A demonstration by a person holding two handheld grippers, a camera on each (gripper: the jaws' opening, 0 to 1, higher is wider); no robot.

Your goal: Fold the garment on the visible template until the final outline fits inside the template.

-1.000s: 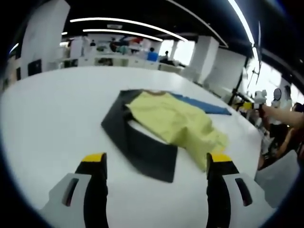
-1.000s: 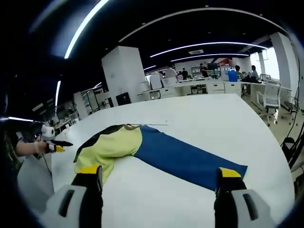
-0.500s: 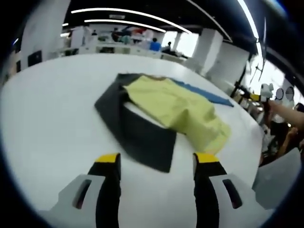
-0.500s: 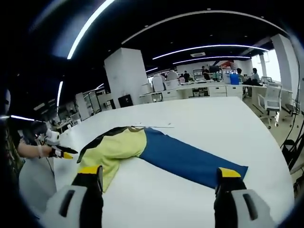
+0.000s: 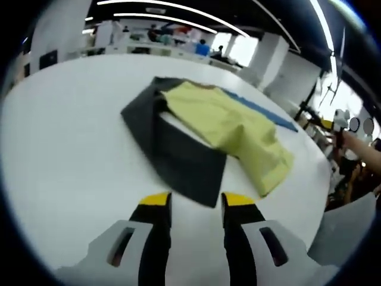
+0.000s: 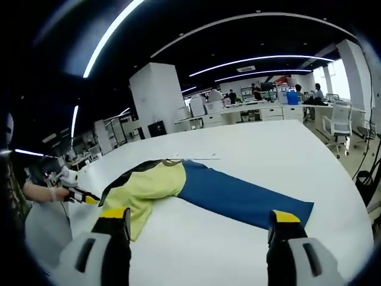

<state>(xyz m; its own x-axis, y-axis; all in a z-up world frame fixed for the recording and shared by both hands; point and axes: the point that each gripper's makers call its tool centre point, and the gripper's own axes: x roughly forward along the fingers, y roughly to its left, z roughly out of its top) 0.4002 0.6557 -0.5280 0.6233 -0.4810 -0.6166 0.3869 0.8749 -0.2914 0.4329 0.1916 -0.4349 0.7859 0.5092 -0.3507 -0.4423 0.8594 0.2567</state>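
Note:
A yellow garment (image 5: 232, 128) lies spread over a dark grey template (image 5: 178, 161) on the white table (image 5: 65, 137). A long blue sheet (image 5: 262, 110) runs out from under its far side. My left gripper (image 5: 197, 199) hovers just short of the template's near corner, open with a narrow gap and nothing between the jaws. In the right gripper view the yellow garment (image 6: 146, 187) joins the blue sheet (image 6: 238, 196), with dark template (image 6: 119, 179) edging it. My right gripper (image 6: 199, 215) is wide open and empty, short of the blue sheet. The left gripper (image 6: 80, 195) enters from the left.
The table is large and white, with its rounded edge (image 6: 351, 238) near on the right. Office desks, a pillar (image 6: 155, 101) and chairs (image 6: 339, 122) stand beyond it. A person's arm (image 5: 363, 149) reaches in at the right of the left gripper view.
The left gripper's jaws have drawn much closer together, and its camera has moved in toward the template's near corner. The right gripper stays wide open and nearly still.

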